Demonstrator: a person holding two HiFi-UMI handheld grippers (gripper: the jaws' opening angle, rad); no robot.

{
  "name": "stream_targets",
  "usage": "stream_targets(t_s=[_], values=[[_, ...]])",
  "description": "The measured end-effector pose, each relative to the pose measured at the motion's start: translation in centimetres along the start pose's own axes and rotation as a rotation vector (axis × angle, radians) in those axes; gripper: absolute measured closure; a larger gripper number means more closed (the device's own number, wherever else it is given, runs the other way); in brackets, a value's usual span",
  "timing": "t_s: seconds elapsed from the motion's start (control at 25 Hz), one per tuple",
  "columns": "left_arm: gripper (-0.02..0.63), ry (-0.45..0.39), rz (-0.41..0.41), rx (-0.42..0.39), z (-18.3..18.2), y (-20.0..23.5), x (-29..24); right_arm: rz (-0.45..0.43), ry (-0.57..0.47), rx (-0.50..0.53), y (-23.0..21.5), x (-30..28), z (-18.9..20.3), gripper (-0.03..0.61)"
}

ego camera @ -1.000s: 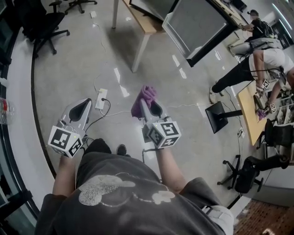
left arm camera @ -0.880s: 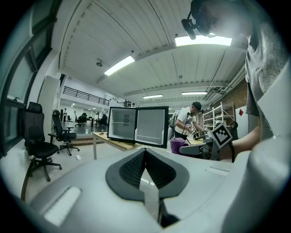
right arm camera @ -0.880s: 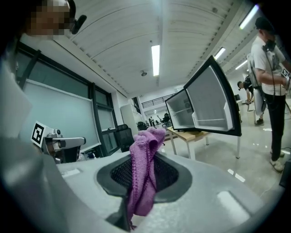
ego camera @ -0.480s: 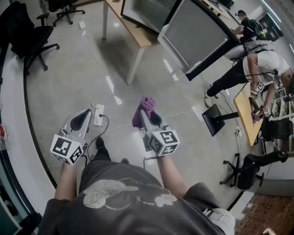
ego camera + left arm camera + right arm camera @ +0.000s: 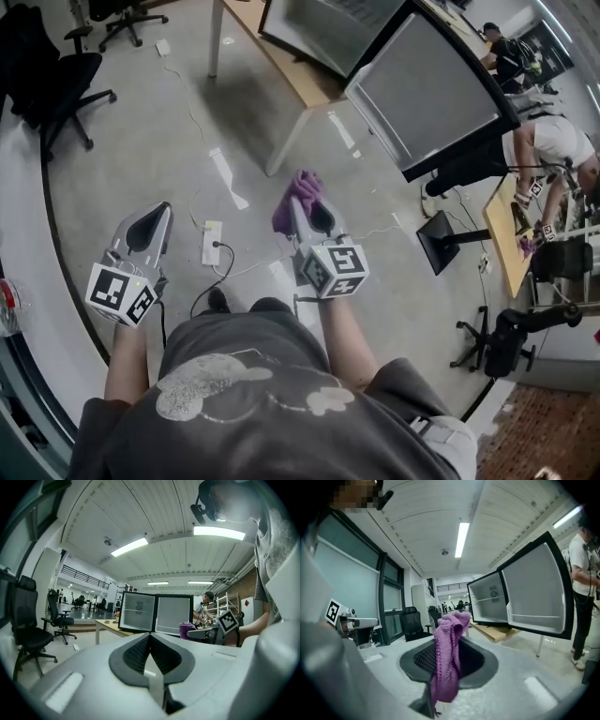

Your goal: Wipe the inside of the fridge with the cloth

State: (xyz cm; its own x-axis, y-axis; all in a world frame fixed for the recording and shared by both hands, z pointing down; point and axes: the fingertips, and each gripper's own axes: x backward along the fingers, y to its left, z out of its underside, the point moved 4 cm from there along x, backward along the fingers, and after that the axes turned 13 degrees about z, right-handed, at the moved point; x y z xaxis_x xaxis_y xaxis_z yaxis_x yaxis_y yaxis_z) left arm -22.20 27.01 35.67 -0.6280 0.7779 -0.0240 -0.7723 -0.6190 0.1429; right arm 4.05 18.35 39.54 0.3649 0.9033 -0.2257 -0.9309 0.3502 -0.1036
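Note:
A purple cloth is pinched in my right gripper, whose jaws are shut on it; the cloth sticks up past the tips. My left gripper is shut with nothing in it and hangs over the floor at the left. A small fridge stands open on a wooden table, its door swung wide to the right. Both grippers are well short of the fridge. The cloth and right gripper also show in the left gripper view.
A power strip with cables lies on the floor between the grippers. Office chairs stand at the far left. A monitor lies on the floor at the right, near people working at a bench. A curved white ledge runs along the left.
The view has moved toward the fridge, whose door now looms larger. My left gripper has drifted left and farther from the right one. The cloth stays gripped.

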Motion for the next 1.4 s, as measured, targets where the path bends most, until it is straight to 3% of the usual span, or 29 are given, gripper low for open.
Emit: stream_targets(t_s=[0.16, 0.44, 0.72, 0.92, 1.16, 1.4], values=[[0.595, 0.01, -0.002, 0.021, 0.8, 3.2, 0.4, 0.064, 0.021, -0.013, 0.7, -1.5, -0.3, 0.494], [0.595, 0.0, -0.017, 0.059, 1.7, 7.1, -0.7, 0.071, 0.042, 0.008, 0.5, -4.7, -0.1, 0.494], [0.595, 0.025, -0.034, 0.051, 0.8, 10.6, -4.3, -0.001, 0.016, 0.014, 0.7, -12.7, -0.7, 0.494], [0.595, 0.035, -0.05, 0.056, -0.1, 15.3, -9.7, -0.036, -0.013, 0.034, -0.8, -20.6, -2.8, 0.494], [0.595, 0.051, -0.01, 0.012, -2.9, 21.1, -19.0, -0.031, -0.054, 0.004, -4.7, -29.4, -7.3, 0.494], [0.595, 0.104, -0.008, -0.003, -4.0, 26.7, -27.4, -0.029, -0.025, -0.018, -8.8, -36.9, -9.4, 0.494]])
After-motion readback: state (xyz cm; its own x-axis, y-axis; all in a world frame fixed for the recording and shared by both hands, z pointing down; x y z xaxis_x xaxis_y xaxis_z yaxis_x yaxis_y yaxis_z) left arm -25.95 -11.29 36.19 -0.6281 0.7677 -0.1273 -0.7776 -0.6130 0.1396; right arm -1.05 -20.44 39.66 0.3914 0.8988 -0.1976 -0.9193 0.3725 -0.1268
